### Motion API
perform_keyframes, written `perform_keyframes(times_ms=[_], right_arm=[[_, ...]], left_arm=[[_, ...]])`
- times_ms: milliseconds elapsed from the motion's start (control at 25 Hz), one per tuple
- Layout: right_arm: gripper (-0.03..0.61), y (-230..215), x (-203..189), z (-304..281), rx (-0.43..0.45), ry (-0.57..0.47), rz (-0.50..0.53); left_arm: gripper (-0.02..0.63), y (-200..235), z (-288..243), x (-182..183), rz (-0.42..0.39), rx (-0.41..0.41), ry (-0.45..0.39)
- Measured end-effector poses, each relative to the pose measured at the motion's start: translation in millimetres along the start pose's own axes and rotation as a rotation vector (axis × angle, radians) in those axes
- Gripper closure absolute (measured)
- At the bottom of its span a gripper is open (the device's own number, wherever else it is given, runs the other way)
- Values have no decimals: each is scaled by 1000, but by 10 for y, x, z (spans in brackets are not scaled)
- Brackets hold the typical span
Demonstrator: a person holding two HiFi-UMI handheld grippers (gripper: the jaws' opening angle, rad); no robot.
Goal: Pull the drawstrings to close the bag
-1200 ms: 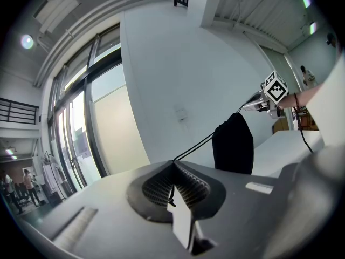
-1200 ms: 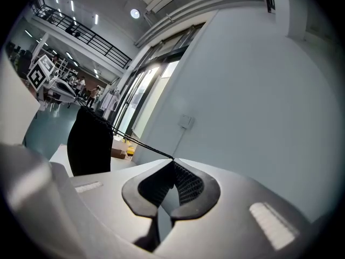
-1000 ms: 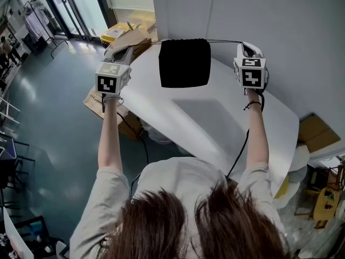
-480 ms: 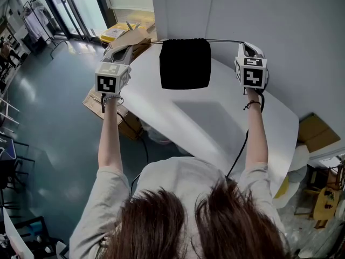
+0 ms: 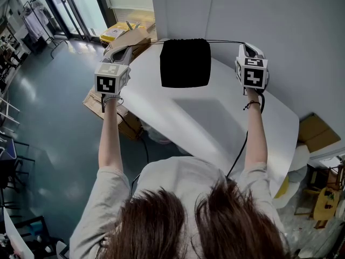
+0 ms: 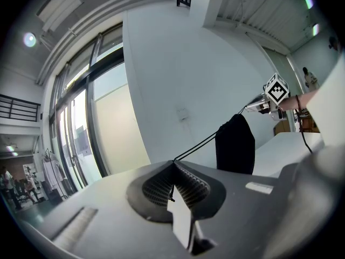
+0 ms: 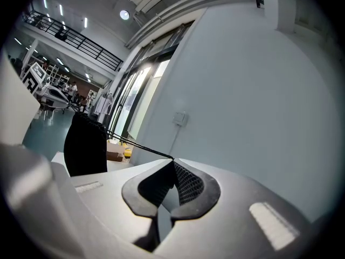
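No change against the earlier frames: your hands and the load sit where they were. Your left gripper (image 5: 128, 49) and right gripper (image 5: 243, 45) are each clamped on a drawstring (image 5: 222, 41), which runs taut and level between them. The black bag (image 5: 185, 62) hangs above the white table (image 5: 215, 124) with its mouth gathered and upward and its body straight down. Contents not visible.
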State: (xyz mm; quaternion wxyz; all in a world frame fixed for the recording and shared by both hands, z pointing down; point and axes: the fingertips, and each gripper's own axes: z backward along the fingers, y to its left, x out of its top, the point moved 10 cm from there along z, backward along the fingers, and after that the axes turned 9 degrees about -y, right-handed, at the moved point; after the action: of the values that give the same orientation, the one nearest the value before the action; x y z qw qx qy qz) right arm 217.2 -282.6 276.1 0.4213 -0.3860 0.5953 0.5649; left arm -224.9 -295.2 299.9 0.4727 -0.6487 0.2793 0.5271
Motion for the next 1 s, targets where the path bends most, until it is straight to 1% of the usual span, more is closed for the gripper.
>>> perform_keyframes(times_ms=[440, 1000], right_arm=[[563, -45, -39, -17, -11, 0, -31], [563, -69, -58, -9, -17, -1, -44]], left_arm=[[612, -3, -14, 0, 10, 6, -5], [612, 22, 26, -22, 27, 23, 0]])
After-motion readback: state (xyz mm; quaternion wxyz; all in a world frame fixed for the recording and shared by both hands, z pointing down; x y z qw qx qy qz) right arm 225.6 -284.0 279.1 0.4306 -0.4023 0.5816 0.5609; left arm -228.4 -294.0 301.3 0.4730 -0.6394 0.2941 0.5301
